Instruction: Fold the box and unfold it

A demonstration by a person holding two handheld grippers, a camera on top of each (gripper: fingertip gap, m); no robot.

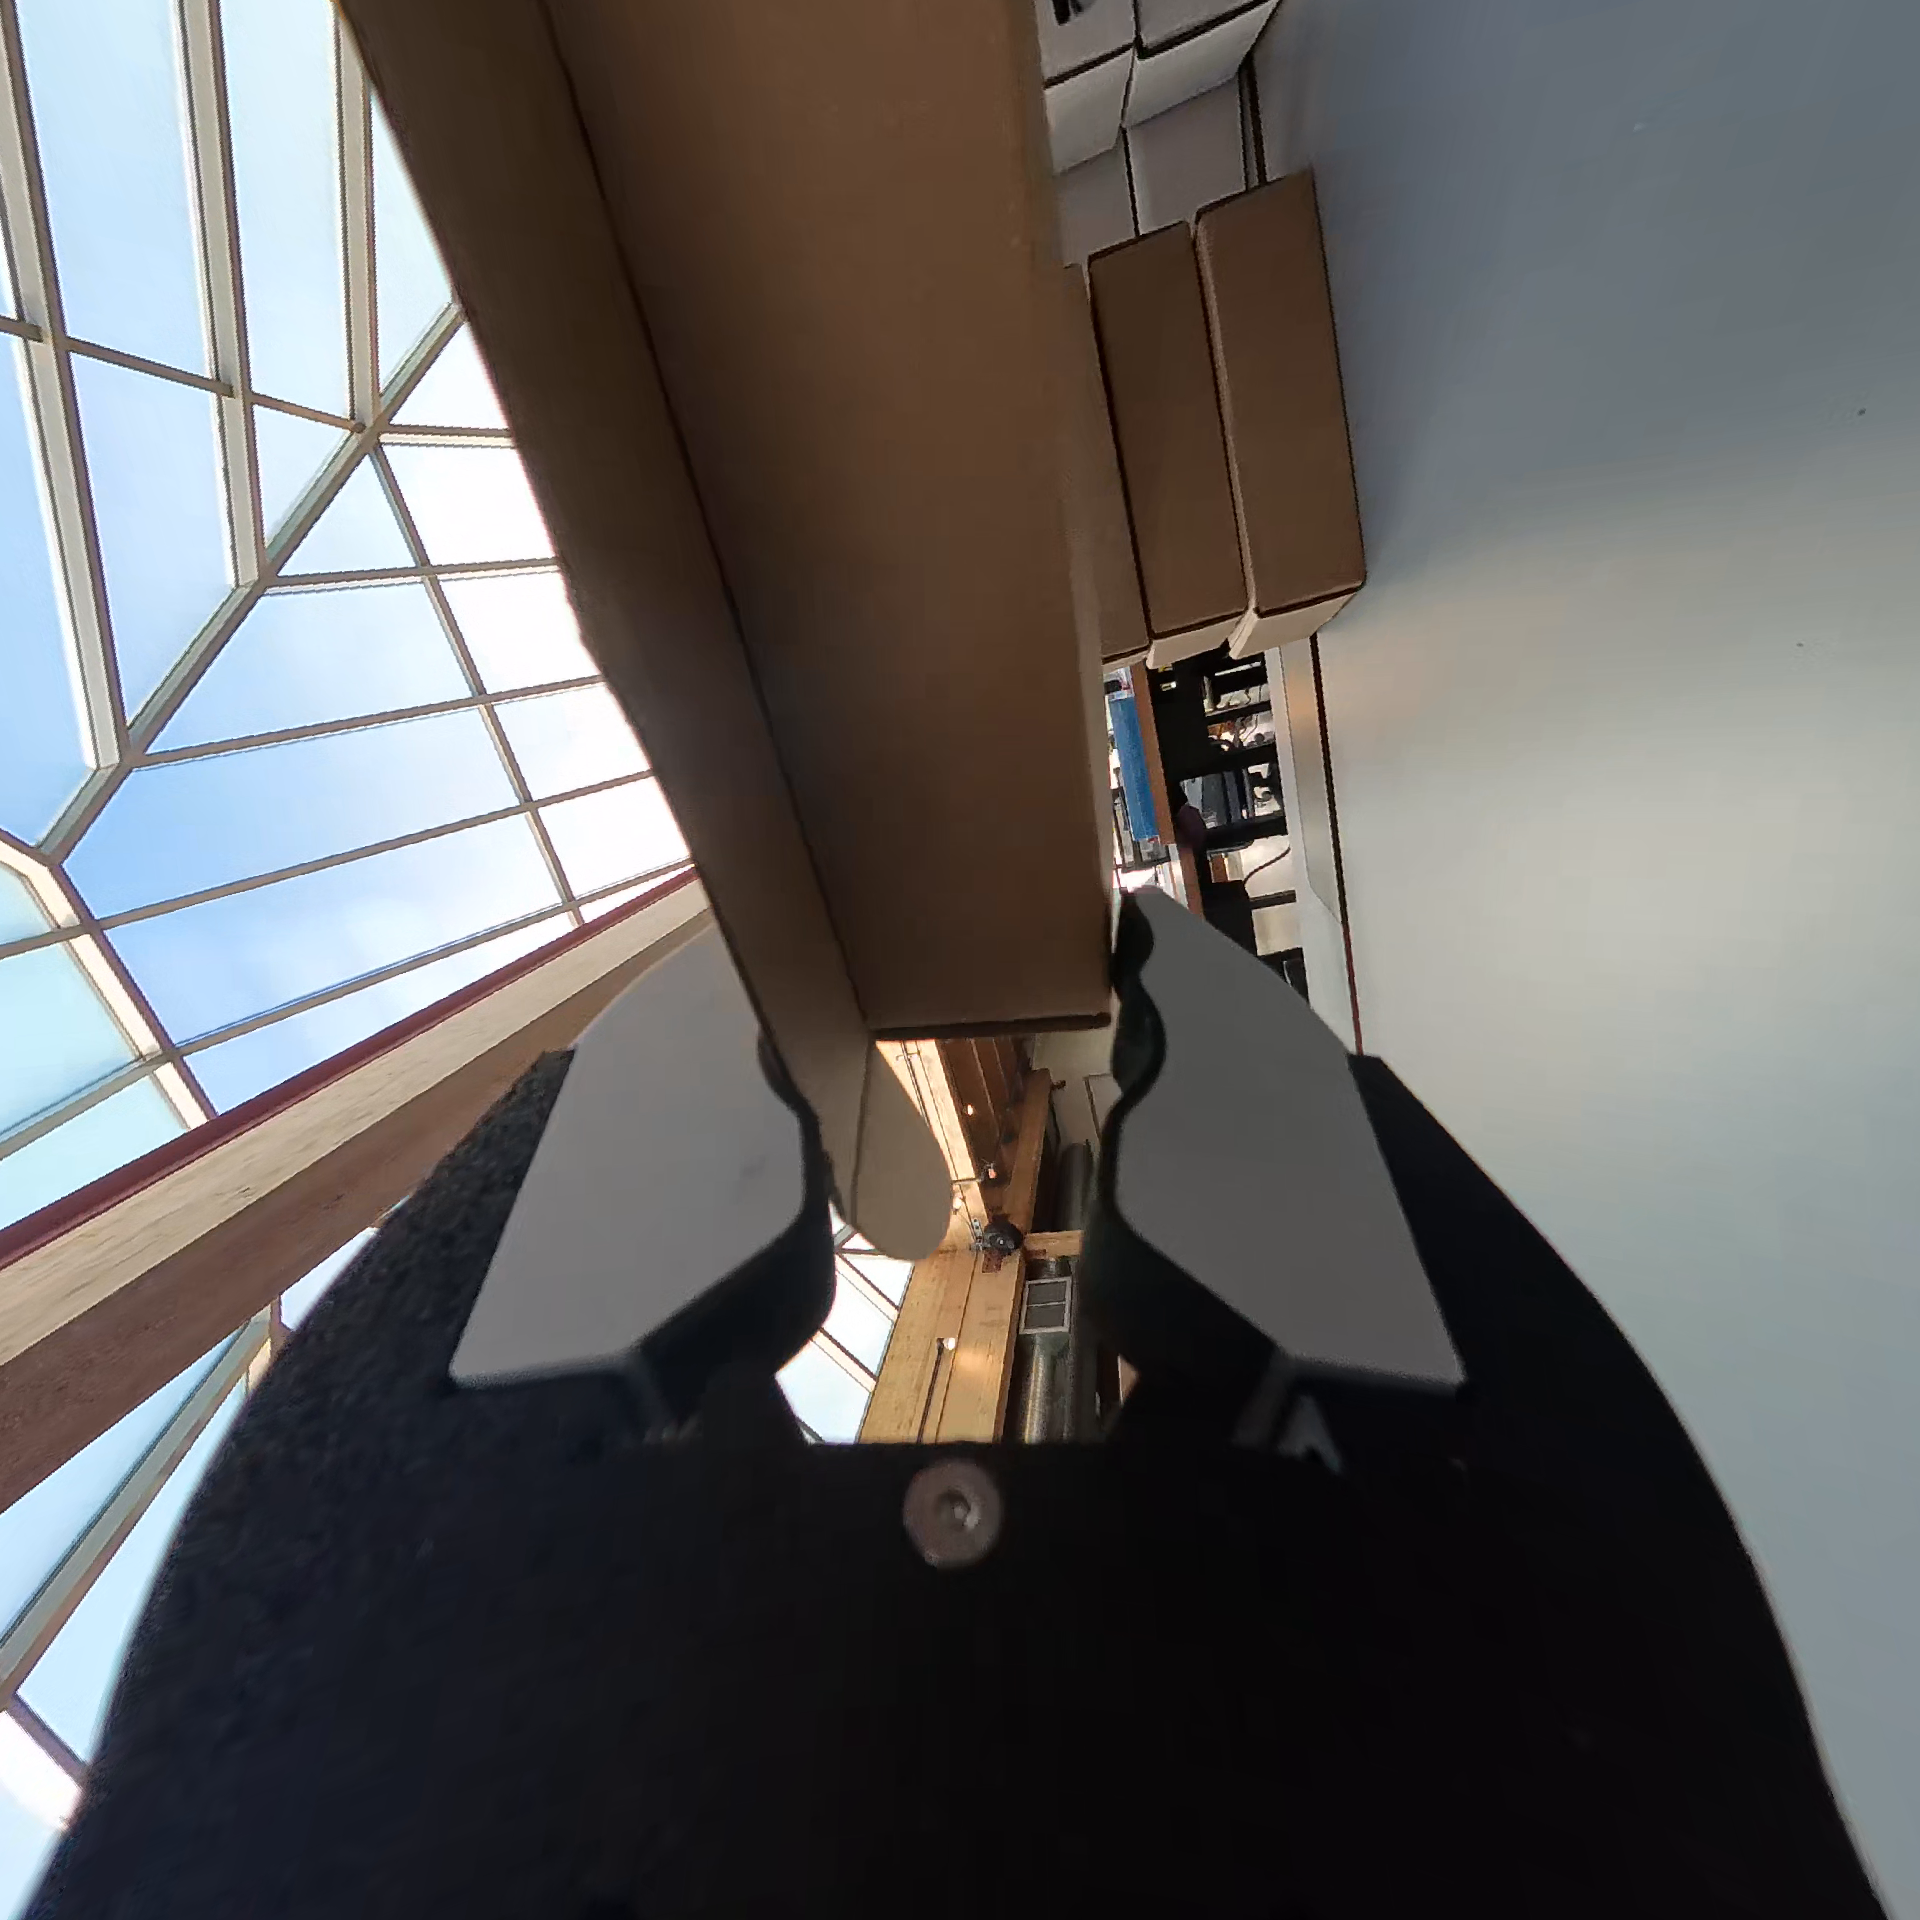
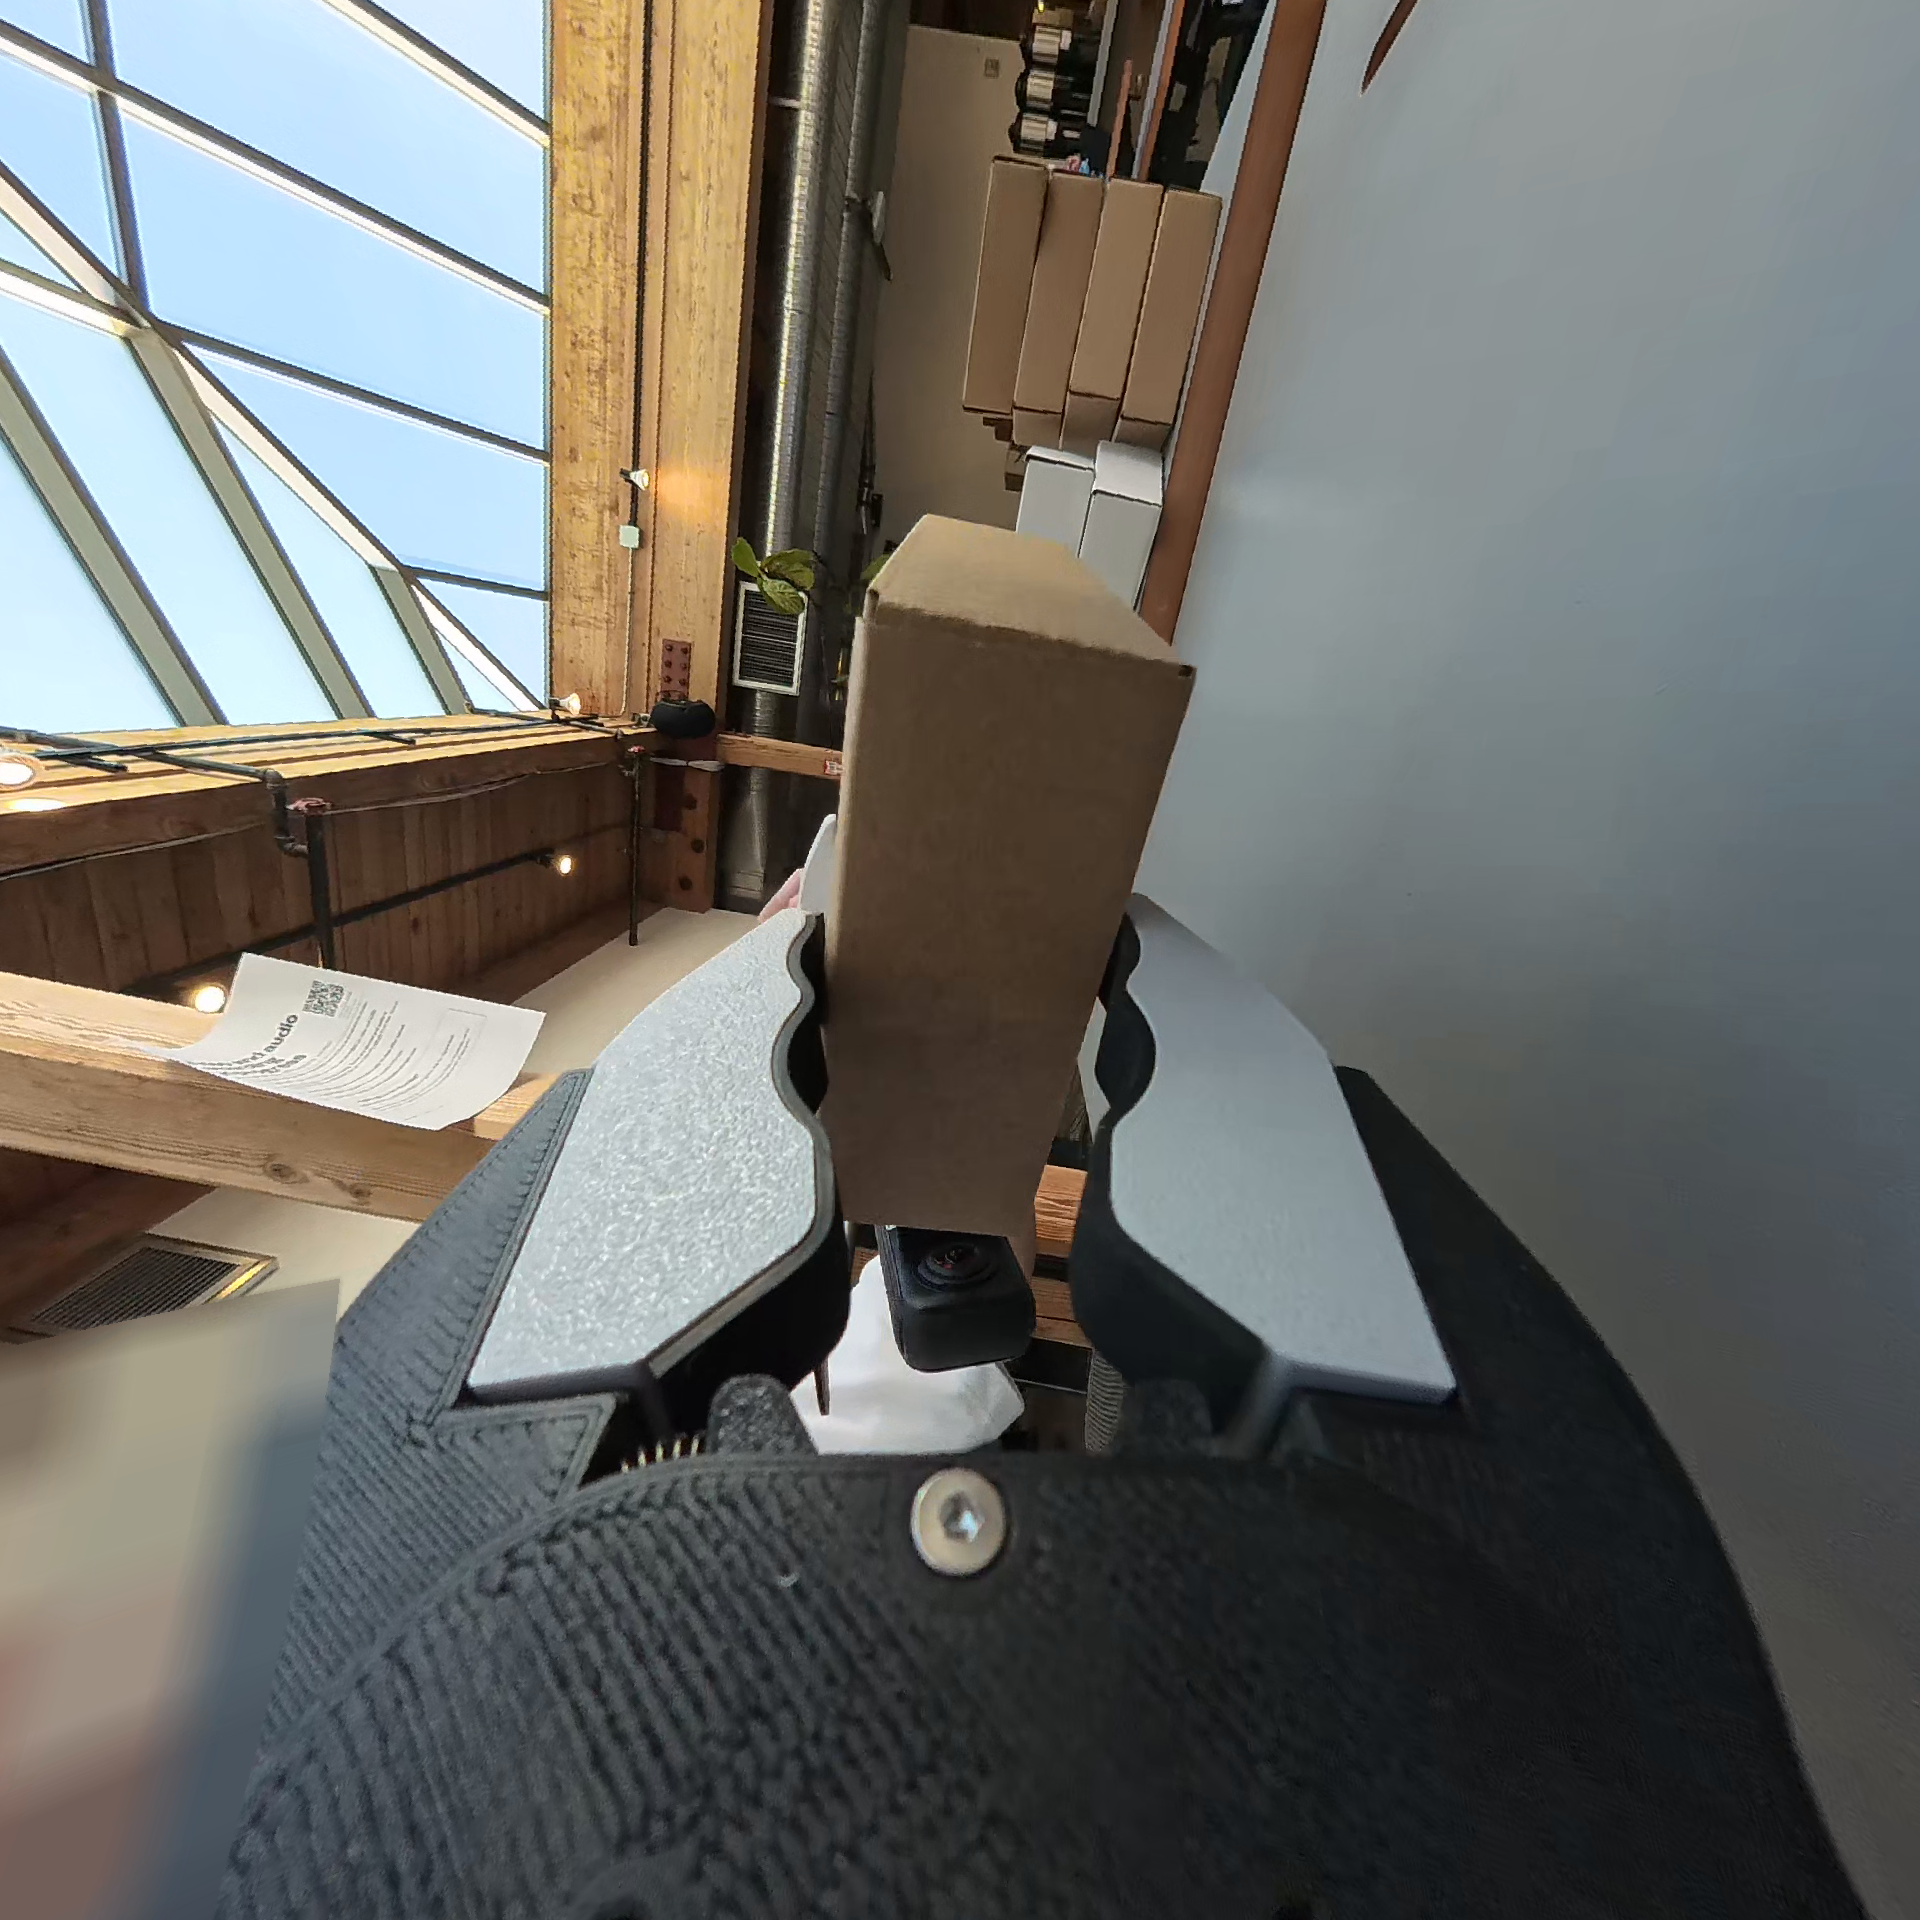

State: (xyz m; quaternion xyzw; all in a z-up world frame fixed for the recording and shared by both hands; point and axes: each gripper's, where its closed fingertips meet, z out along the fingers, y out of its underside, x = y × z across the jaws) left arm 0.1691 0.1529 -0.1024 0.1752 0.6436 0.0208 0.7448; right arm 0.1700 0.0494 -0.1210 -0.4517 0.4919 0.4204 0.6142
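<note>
A long brown cardboard box (image 1: 831,520) is folded shut and held in the air between both grippers. In the left wrist view my left gripper (image 1: 956,987) clamps the box's near end across its thickness, and a rounded flap tab (image 1: 894,1174) sticks out between the fingers. In the right wrist view my right gripper (image 2: 966,925) is shut on the box (image 2: 987,831) across its narrow sides. The left gripper's camera (image 2: 956,1288) shows just below the box's near edge, and one of its white fingertips (image 2: 821,862) peeks out behind the box.
Both views are turned sideways. The white table (image 1: 1610,727) (image 2: 1558,727) fills the right side. A row of folded brown boxes (image 1: 1226,436) (image 2: 1091,301) and some white boxes (image 1: 1101,94) (image 2: 1091,499) stand on it. A paper sheet (image 2: 353,1039) hangs on a wooden beam.
</note>
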